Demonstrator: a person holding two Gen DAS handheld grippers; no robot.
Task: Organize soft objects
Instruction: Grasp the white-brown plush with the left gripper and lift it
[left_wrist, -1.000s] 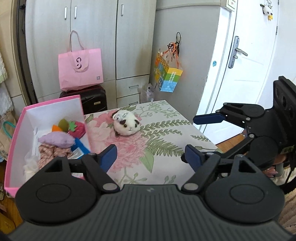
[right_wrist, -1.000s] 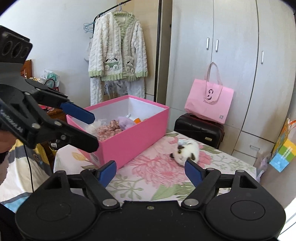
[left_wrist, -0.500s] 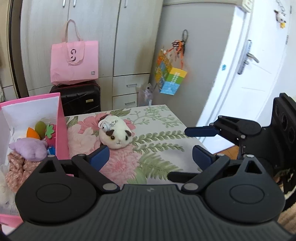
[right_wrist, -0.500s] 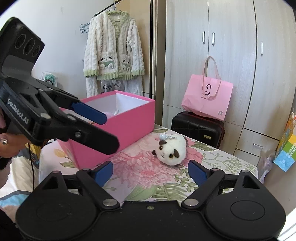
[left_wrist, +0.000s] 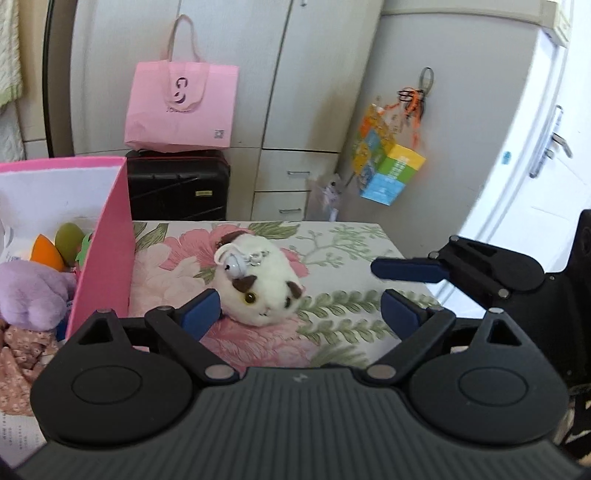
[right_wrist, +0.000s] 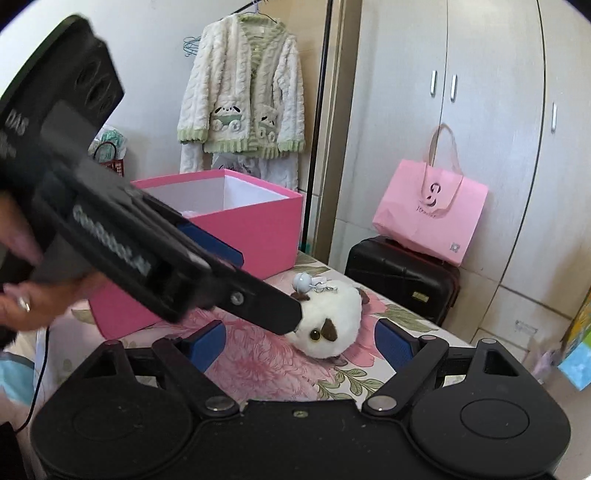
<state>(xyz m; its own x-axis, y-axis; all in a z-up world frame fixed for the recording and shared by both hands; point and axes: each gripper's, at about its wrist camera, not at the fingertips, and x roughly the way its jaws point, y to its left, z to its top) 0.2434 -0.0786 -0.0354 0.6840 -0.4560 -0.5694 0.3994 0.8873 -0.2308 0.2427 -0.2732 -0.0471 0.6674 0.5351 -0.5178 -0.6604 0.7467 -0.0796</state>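
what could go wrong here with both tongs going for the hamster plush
1. Both tongs converge on the one hamster plush: the left tongs, jaws closing slightly with the plush between them but untouched, could knock the right tongs.
2. The bell keychain on its back could snag a finger.
3. The plush sits near the pink box wall; the left finger could bump it.

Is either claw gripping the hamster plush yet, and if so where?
No. Both claws are empty. The hamster plush lies on the table between the left claw's closing jaws, untouched. The right claw is open.
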